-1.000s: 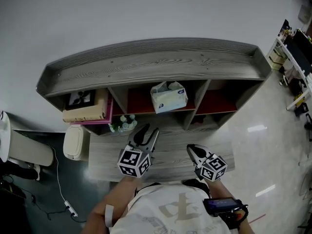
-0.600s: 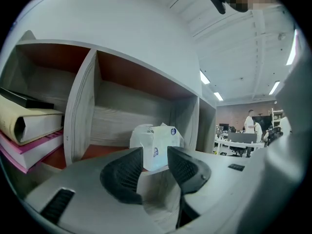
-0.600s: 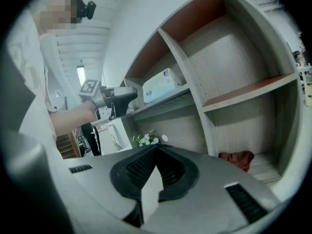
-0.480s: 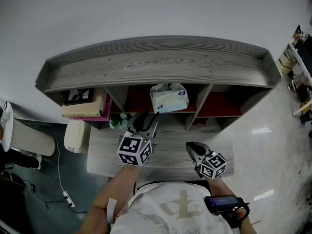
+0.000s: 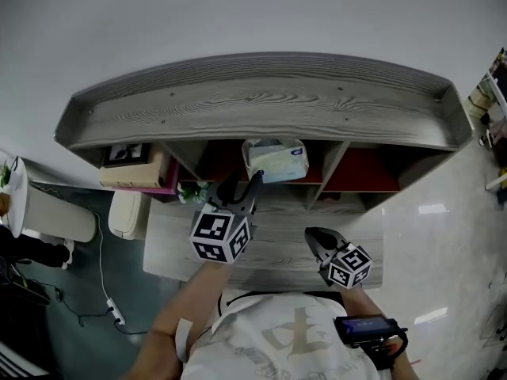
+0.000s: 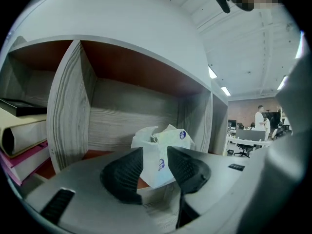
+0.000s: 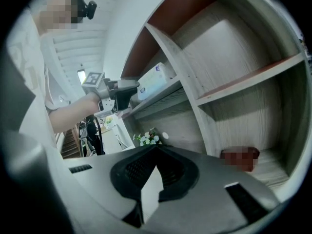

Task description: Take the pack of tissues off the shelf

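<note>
We hold the left tool (image 5: 240, 187) raised to the mouth of the shelf's (image 5: 261, 105) middle upper compartment. Its jaws are spread, and in the left gripper view the pack of tissues (image 5: 275, 159) shows in the gap between them. We judge they are lined up to close on its near end, and we cannot tell whether they touch it yet. The pack sits alone in that compartment, on its floor near the front edge. The right tool (image 5: 319, 240) hangs low in front of the shelf, jaws pressed together on nothing, likely kept out of the way. The compartment to the left holds stacked books (image 5: 136, 179), and small flowers (image 5: 194, 192) stand lower down.
</note>
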